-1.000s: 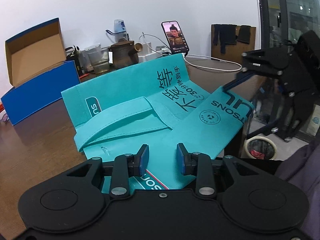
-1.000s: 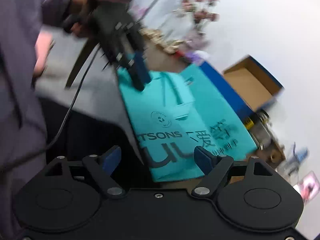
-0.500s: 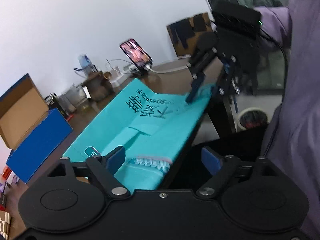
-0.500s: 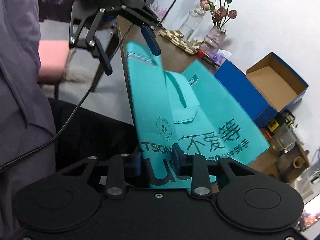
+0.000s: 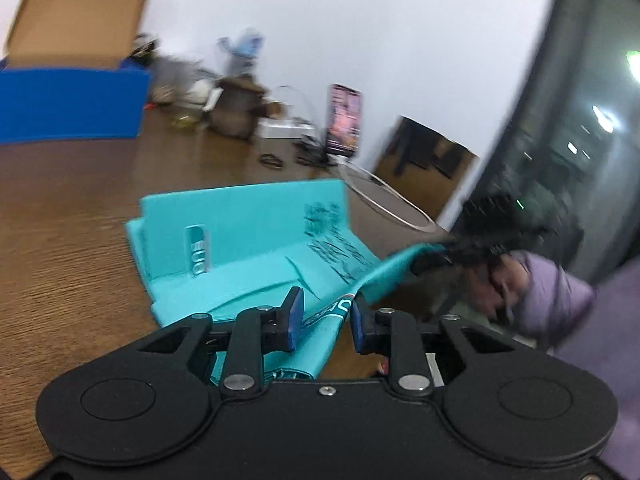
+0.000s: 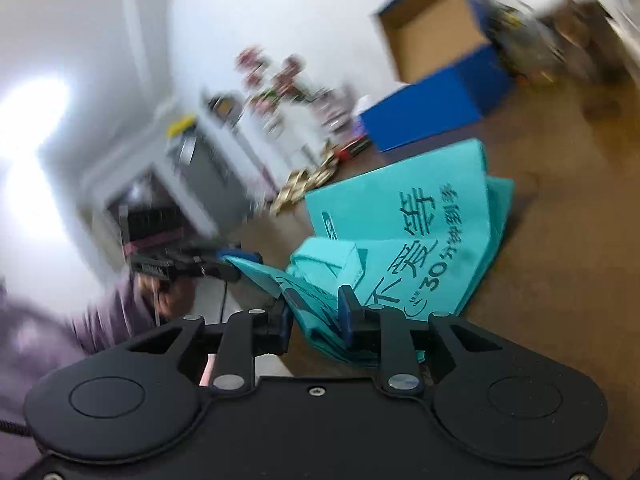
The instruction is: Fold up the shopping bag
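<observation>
Each claw, left claw and right claw, is narrowed onto a corner of the teal shopping bag.

Each wrist view looks close along its own tool; both share the bag and blue box.

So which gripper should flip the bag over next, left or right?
Probably neither alone: the left gripper and right gripper each pinch a lifted corner of the teal bag, so both likely carry the edge over together.
</observation>
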Motion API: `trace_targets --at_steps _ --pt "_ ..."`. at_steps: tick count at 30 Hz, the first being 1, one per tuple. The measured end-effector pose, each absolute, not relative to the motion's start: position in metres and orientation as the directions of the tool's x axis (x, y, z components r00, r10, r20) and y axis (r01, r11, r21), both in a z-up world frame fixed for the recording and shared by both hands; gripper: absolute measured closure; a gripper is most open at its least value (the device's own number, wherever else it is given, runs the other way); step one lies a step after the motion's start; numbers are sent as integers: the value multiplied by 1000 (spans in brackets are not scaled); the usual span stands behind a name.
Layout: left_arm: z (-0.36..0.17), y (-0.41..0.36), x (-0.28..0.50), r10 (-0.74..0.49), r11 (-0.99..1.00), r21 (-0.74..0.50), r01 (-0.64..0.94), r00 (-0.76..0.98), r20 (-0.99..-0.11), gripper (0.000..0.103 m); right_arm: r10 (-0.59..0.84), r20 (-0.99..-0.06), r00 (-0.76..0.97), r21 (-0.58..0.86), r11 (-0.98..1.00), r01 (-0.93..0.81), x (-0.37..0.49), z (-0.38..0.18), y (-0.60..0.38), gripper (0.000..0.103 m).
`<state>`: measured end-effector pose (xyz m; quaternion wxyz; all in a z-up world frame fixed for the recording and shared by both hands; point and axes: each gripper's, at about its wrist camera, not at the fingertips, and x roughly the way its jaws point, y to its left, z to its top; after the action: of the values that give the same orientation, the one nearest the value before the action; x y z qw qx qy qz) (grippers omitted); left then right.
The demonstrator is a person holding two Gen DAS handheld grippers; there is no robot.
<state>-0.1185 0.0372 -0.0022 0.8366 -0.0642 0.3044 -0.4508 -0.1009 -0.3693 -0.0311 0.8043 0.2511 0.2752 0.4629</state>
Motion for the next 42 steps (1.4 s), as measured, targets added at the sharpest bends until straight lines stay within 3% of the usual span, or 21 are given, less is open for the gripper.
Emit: trace_targets --at_steps 7,18,24,30,33,36,38,42 --pt "-2 38 -91 -746 658 -441 610 450 -490 78 830 -233 508 716 500 -488 -91 -34 -370 79" --pt "-24 51 -79 -688 722 -444 530 486 -539 74 731 -306 610 626 637 -450 -93 -45 -366 82" --pt "-26 41 -84 -649 752 -366 548 517 -559 73 590 -369 718 364 802 -473 -118 -21 -339 71" --pt "-26 33 -86 -627 763 -310 567 531 -570 73 313 -296 902 -47 939 -341 -157 -2 -296 67" --pt "-27 33 -87 -629 760 -303 576 532 -567 72 373 -294 880 -54 913 -404 -161 2 -274 68" --pt "-28 34 -88 -631 758 -300 579 533 -564 71 375 -406 833 -59 899 -433 -146 -12 -250 73" --pt "-23 32 -91 -616 766 -278 580 537 -576 69 387 -427 817 -6 902 -431 -138 -16 -251 74" --pt "16 37 -117 -569 805 -152 573 677 -467 69 426 -450 785 45 888 -457 -133 -16 -255 74"
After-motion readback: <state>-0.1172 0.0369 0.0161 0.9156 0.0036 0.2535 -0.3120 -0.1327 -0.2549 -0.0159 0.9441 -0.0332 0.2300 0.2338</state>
